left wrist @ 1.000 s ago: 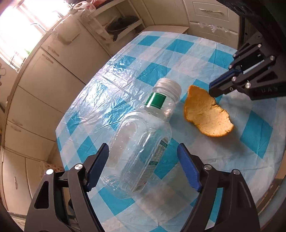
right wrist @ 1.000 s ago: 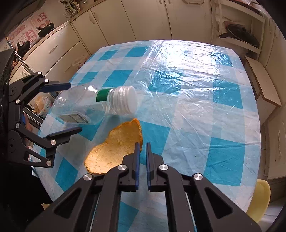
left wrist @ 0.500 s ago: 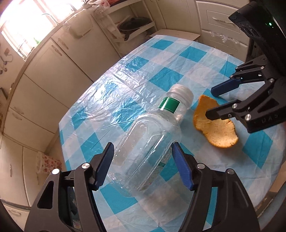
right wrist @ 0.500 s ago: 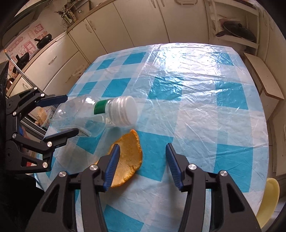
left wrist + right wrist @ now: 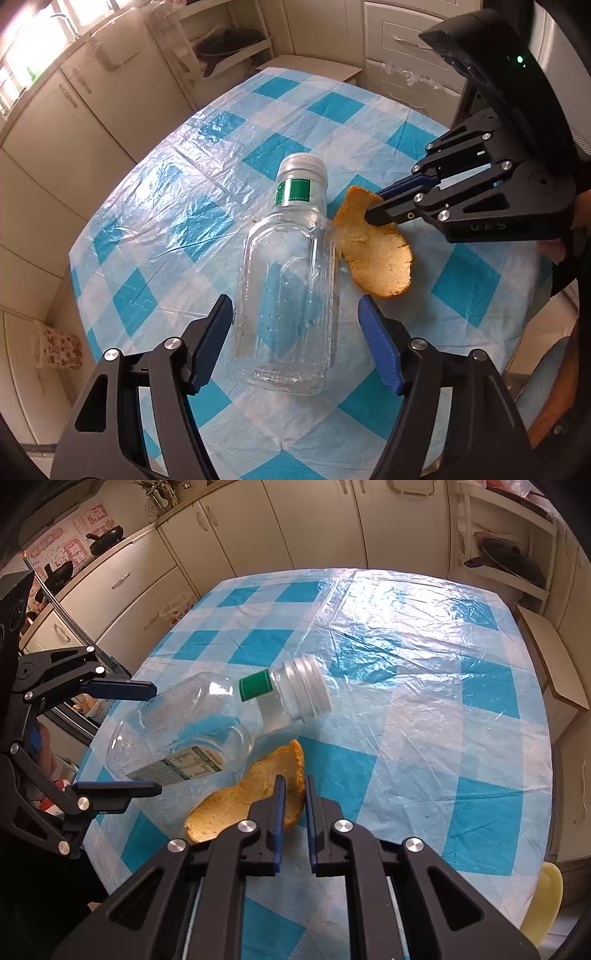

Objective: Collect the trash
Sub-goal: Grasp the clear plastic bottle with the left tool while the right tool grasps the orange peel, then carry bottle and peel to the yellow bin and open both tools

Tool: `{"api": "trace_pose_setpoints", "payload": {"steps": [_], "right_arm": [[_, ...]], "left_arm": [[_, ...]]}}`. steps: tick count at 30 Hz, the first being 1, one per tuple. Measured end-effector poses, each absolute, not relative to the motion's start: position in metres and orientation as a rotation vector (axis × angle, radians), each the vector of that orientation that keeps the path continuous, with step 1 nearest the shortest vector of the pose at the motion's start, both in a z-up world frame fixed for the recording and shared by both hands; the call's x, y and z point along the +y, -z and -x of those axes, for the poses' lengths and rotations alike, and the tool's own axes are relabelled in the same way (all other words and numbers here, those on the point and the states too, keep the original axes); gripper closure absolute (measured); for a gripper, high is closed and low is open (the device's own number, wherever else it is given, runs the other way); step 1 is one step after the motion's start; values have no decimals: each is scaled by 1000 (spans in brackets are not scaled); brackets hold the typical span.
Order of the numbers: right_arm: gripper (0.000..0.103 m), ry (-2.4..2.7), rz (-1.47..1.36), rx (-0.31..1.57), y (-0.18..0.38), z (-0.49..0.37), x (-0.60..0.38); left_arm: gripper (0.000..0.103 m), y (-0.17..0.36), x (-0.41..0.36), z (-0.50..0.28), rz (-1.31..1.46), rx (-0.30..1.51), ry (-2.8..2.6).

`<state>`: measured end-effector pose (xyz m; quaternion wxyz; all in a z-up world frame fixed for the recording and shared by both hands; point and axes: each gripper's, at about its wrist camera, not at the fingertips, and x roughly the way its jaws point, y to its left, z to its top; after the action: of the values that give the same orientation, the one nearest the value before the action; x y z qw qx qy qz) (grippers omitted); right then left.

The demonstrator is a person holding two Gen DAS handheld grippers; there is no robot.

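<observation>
A clear plastic bottle [image 5: 288, 280] with a green neck band and white cap lies on its side on the blue-checked tablecloth [image 5: 177, 206]; it also shows in the right wrist view [image 5: 207, 723]. My left gripper [image 5: 295, 332] is open, its jaws on either side of the bottle's base, not touching it. An orange peel [image 5: 376, 258] lies beside the bottle. My right gripper [image 5: 293, 782] is shut on the peel's edge [image 5: 255, 786]; in the left wrist view its fingertips [image 5: 376, 210] pinch the peel.
Cream kitchen cabinets [image 5: 332, 524] surround the table. A shelf with a black pan [image 5: 509, 561] stands at the right. A low wooden stool [image 5: 546, 653] sits by the table's right edge. A yellow chair [image 5: 546, 893] shows at the lower right.
My right gripper opened, then closed on the orange peel. My left gripper has come nearer the bottle's base and stayed open.
</observation>
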<state>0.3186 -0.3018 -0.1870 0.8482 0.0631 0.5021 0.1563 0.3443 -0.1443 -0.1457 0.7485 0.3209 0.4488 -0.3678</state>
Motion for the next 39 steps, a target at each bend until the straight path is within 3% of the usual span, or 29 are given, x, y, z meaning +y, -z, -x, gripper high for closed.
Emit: {"api": "trace_pose_setpoints", "payload": {"steps": [4, 6, 13, 22, 31, 39], "right_arm": [[94, -334, -144, 1061, 188, -318, -305], [95, -338, -148, 1060, 188, -317, -305], [98, -313, -163, 1031, 177, -306, -324], [98, -184, -206, 952, 151, -273, -396], [98, 114, -230, 862, 124, -220, -498], [98, 372, -155, 1019, 165, -199, -552]], "left_arm": [[37, 168, -156, -341, -760, 1025, 772], [46, 175, -159, -343, -749, 1059, 766], [51, 161, -164, -346, -677, 1012, 752], [51, 122, -177, -335, -506, 917, 774], [51, 96, -237, -283, -367, 845, 932], [51, 120, -322, -243, -262, 929, 1022]]}}
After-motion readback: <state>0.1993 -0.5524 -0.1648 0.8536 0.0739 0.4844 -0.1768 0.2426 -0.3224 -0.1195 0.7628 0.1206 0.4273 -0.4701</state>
